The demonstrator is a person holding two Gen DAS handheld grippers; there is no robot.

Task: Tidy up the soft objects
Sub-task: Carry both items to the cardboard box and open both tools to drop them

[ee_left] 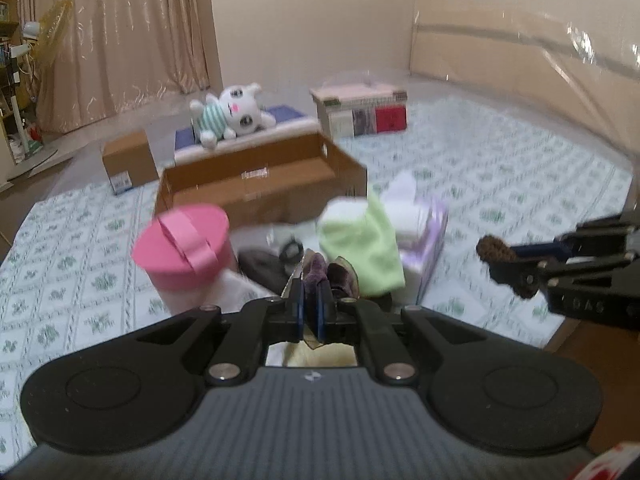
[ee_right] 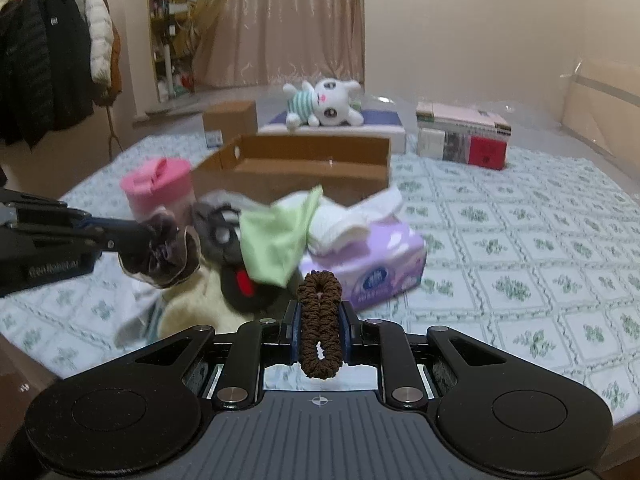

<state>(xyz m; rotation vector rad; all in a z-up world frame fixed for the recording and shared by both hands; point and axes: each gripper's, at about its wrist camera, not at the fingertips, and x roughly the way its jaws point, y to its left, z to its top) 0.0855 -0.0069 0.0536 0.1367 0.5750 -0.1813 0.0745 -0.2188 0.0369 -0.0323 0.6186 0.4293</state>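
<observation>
1. Broadly, a bed [ee_right: 520,240] covered by a white sheet with green flower print fills the scene.
2. Far on it stands an open cardboard box [ee_right: 304,168], with a white plush toy [ee_right: 324,104] lying on a cushion behind it.
3. Nearer lies a heap of soft things: a pink lidded container [ee_right: 156,188] on the left, a light green cloth [ee_right: 276,240] in the middle, and a purple tissue pack [ee_right: 368,264] on the right.
4. The left tongs [ee_left: 310,288], raised above the heap, are clenched on a dark purple scrunchie [ee_left: 314,272].
5. The right tongs [ee_right: 320,312], to the right of the left ones, are clamped on a brown scrunchie [ee_right: 320,320], its loop upright between the fingers.
</observation>
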